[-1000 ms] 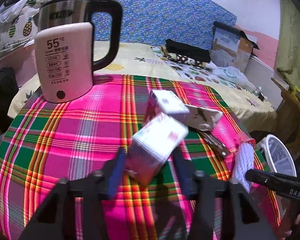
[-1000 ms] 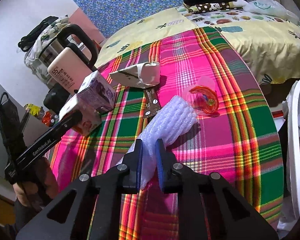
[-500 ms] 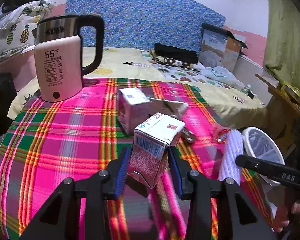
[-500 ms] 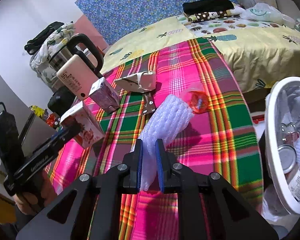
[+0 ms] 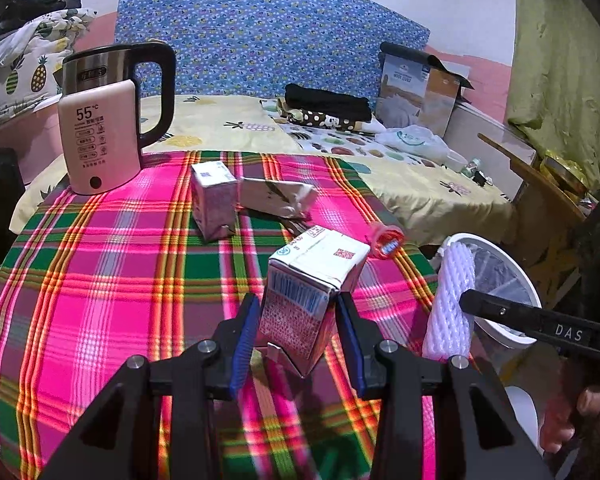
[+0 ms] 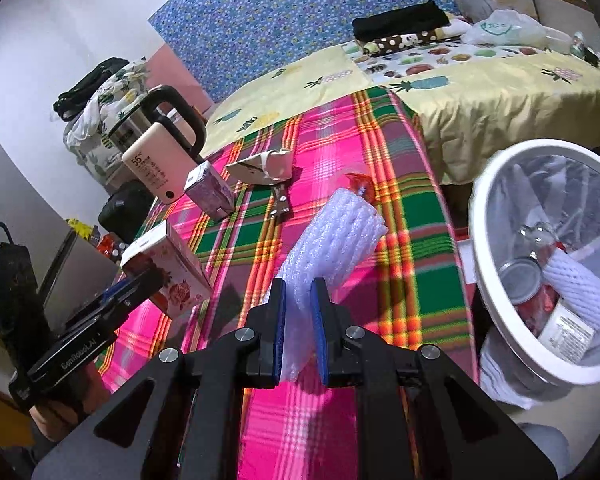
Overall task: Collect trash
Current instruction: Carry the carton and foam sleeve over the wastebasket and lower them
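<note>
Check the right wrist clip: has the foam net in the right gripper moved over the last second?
Yes. The foam net, clamped in the right gripper, has swung toward the white bin, away from the kettle.

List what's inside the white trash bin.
In the white trash bin: a metal can, a white foam net sleeve, a labelled carton, all over a clear liner. Anything beneath them is hidden.
</note>
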### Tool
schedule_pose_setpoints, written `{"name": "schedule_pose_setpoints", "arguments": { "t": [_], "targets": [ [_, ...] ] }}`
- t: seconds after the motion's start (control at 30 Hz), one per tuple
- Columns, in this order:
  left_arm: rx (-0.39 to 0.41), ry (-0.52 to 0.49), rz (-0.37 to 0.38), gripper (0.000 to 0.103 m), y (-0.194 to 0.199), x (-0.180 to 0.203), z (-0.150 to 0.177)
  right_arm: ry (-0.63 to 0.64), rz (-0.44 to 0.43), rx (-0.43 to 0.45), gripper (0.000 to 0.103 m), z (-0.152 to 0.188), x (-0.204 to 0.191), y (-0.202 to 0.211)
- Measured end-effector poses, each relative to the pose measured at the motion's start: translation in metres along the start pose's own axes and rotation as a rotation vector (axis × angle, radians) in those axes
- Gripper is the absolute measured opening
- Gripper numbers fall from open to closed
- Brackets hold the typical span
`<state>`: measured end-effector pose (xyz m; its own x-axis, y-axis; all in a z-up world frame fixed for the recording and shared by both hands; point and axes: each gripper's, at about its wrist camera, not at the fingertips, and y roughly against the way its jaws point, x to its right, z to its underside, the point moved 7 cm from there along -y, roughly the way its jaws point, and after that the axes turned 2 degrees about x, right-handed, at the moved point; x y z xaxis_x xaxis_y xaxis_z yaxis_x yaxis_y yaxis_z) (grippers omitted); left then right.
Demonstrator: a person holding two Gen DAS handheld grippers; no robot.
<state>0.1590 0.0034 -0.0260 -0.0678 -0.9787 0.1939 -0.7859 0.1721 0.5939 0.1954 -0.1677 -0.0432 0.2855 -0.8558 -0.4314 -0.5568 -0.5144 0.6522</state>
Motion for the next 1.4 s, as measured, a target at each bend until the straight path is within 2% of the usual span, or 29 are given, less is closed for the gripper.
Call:
{"name": "schedule_pose_setpoints", "arguments": {
  "t": [0.63, 1.4],
  "targets": [
    [-0.013, -0.093, 0.073, 0.041, -0.002, 0.069, 0.001, -0.053, 0.070, 0.080, 0.013, 0.002, 0.042, 0.041],
    [-0.056, -0.215, 0.267, 0.041, -0.050, 0.190, -0.013, -0.195, 0.243, 0.182, 0.013, 0.006, 0.131, 0.095]
  ]
}}
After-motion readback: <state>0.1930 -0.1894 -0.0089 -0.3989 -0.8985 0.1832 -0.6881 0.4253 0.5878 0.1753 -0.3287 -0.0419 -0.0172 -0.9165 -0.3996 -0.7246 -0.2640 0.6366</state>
